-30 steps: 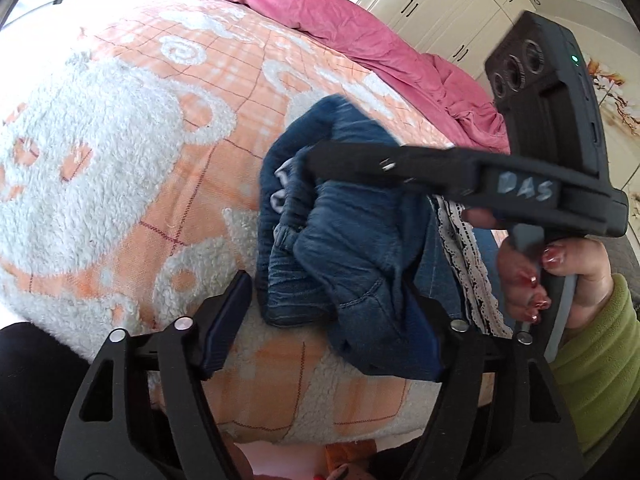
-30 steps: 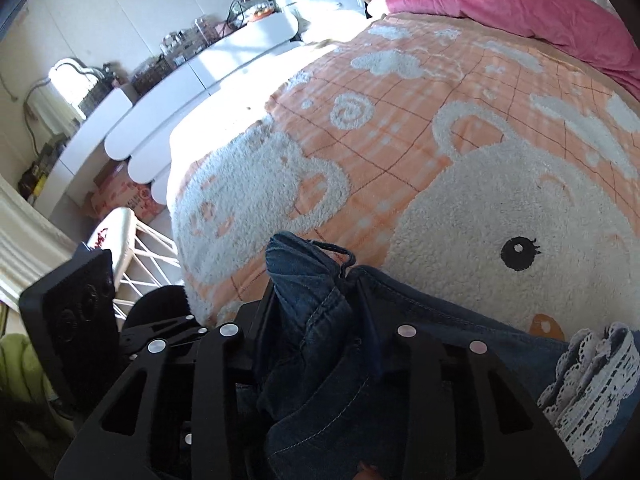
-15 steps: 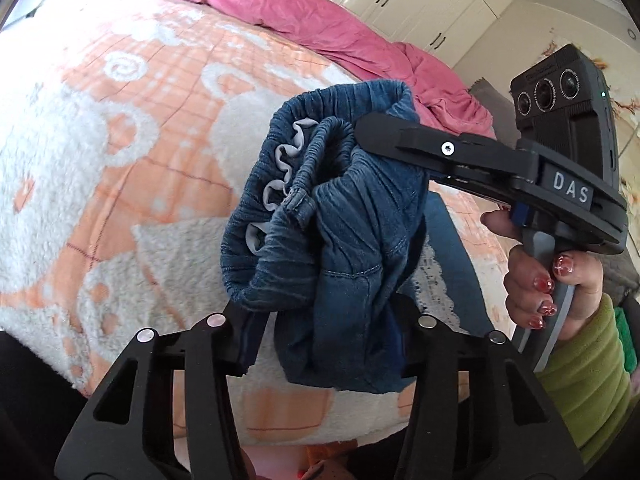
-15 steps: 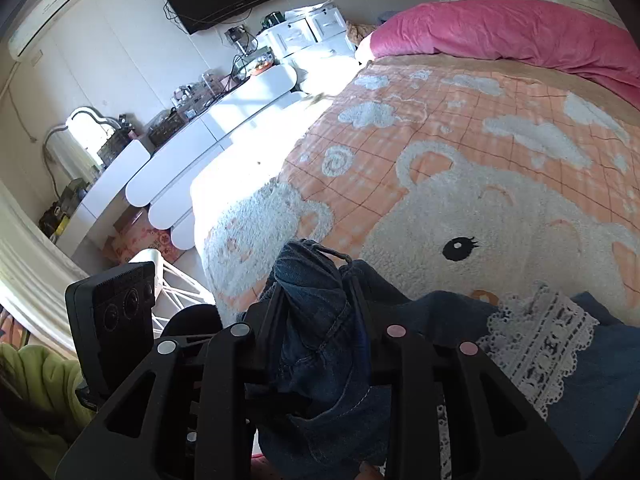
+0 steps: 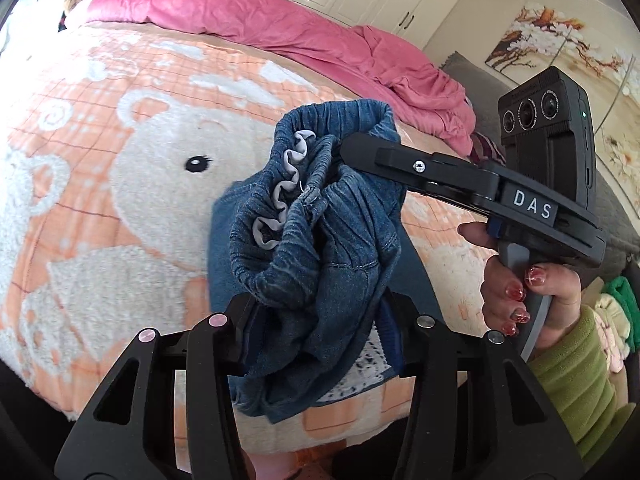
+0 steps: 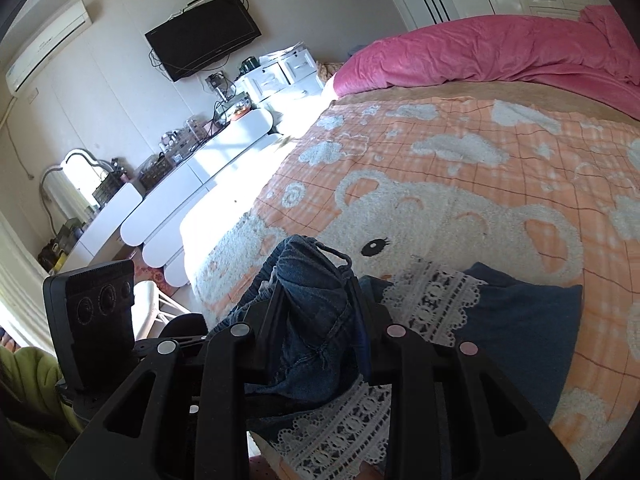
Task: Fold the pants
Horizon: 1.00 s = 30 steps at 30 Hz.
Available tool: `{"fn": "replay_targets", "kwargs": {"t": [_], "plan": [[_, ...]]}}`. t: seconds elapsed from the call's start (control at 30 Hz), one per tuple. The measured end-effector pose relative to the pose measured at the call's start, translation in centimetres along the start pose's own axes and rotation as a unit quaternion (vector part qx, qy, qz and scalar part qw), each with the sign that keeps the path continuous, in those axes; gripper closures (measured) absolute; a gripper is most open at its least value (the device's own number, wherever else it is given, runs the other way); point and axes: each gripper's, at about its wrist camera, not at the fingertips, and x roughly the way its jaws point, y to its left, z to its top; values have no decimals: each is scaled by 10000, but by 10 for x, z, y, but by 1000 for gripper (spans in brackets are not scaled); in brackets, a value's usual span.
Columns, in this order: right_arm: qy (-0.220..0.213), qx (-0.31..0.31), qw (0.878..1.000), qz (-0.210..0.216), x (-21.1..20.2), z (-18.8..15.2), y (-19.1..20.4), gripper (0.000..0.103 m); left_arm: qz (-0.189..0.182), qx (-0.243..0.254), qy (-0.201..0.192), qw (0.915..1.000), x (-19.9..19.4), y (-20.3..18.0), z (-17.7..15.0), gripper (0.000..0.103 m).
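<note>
Bunched, ribbed denim pants (image 5: 320, 240) over fleecy blanket (image 5: 100, 200).

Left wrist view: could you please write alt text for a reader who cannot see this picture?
Two handheld grippers pinch bunched denim pants above a bed: the left gripper from below, the right gripper from the right, held by a hand in a green sleeve. Behind lie an orange bear blanket and a pink duvet.

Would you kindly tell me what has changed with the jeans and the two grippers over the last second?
The left gripper closed on the jeans, and both grippers lifted the bunched waistband clear of the blanket. The right gripper kept its grip throughout; the lace-trimmed legs still trail on the bed.
</note>
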Motion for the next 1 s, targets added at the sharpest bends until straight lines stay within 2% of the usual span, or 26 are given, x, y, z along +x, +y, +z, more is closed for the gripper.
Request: {"fn": "replay_targets", "kwargs": {"t": [0.23, 0.33, 0.5, 0.57, 0.6, 0.7, 0.77, 0.83, 0.9, 1.0], "plan": [[-369, 281, 9986, -254, -18, -25, -38, 75, 22, 211, 140, 9997, 28, -32, 4, 63], [-363, 588, 9973, -262, -22, -36, -55, 75, 26, 253, 232, 9994, 38, -39, 2, 63], [-356, 594, 9948, -741, -32, -42, -65, 70, -93, 362, 189, 9991, 46, -51, -5, 61], [-372, 507, 9925, -1044, -39, -45, -68, 67, -198, 440, 256, 9985, 48, -53, -10, 51], [-398, 576, 9913, -1117, -43, -46, -72, 62, -338, 471, 296, 9979, 47, -54, -12, 50], [-510, 825, 9877, -1225, -53, -46, -85, 58, -778, 454, 404, 9951, 41, -55, -18, 45], [-531, 911, 9862, -1276, -58, -48, -87, 54, -892, 564, 308, 9939, 27, -52, -20, 45], [-547, 873, 9875, -1192, -59, -49, -80, 46, -711, 524, 100, 9960, 15, -45, -17, 45], [-594, 734, 9890, -1139, -57, -47, -63, 27, -252, 539, 8, 9982, 8, -36, -15, 45], [-383, 406, 9903, -1274, -43, -44, -39, 22, 381, 582, 114, 9975, 22, -28, -11, 48]]}}
